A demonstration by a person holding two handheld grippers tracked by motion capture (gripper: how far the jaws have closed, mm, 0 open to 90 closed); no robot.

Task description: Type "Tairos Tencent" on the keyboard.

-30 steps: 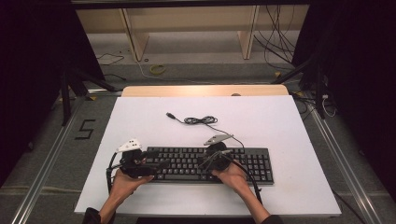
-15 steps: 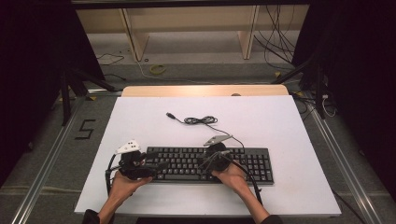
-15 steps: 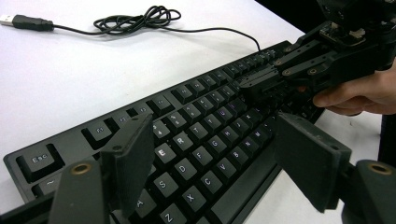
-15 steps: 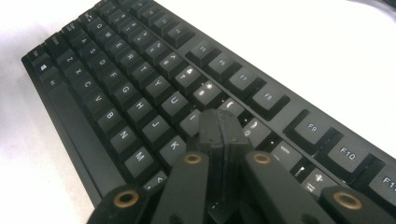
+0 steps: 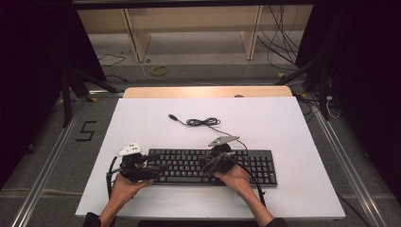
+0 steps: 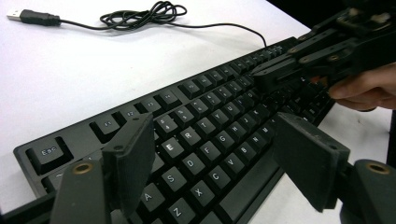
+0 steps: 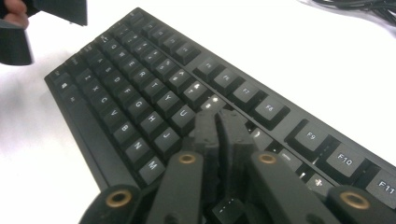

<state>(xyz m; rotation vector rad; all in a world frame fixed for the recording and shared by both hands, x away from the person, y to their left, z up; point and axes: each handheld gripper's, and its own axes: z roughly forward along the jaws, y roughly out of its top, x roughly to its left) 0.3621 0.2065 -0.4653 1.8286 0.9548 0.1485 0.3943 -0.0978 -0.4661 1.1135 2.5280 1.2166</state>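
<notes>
A black keyboard lies near the front of the white table; it also shows in both gripper views. Its cable lies coiled behind it and ends in a loose USB plug. My left gripper hovers open over the keyboard's left end, its jaws wide apart above the letter keys. My right gripper rests over the middle keys. Its pads stand almost together after just opening a sliver, with nothing between them. The left gripper view shows the right gripper farther off.
A bare wooden strip edges the table's far side. Beyond it stand a wooden frame and loose cables on the floor. A "5" marking lies on the floor at the left. White tabletop spreads behind and to the right of the keyboard.
</notes>
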